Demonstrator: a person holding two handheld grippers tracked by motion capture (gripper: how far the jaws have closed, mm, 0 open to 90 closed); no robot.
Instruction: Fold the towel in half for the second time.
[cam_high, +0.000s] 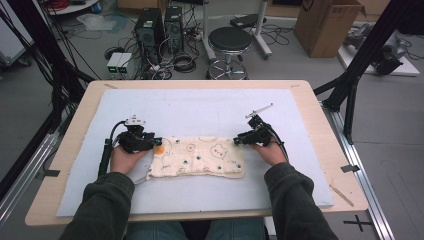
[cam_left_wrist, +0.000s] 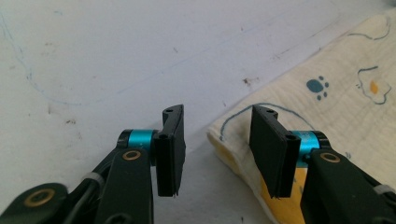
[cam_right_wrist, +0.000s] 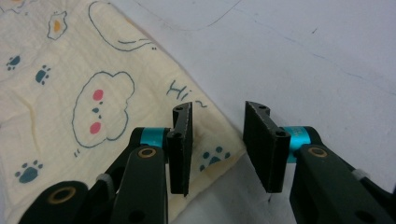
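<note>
A cream cloth (cam_high: 200, 156) printed with bears, paws and eggs lies folded into a long strip on the white mat (cam_high: 200, 112). My left gripper (cam_high: 150, 142) stands open at the cloth's left end; in the left gripper view the cloth's corner (cam_left_wrist: 327, 102) lies under the right jaw, and nothing is pinched in the left gripper (cam_left_wrist: 217, 144). At the cloth's upper right corner, my right gripper (cam_high: 240, 139) is open too. In the right gripper view the cloth (cam_right_wrist: 79, 107) lies beneath the left jaw, and the right gripper (cam_right_wrist: 217, 144) straddles the cloth's edge.
The mat covers most of a wooden table (cam_high: 320, 125). Beyond the far edge stand a black stool (cam_high: 230, 42), computer towers (cam_high: 157, 30) with tangled cables, and a cardboard box (cam_high: 325, 25). Black frame struts (cam_high: 360, 55) rise at the right.
</note>
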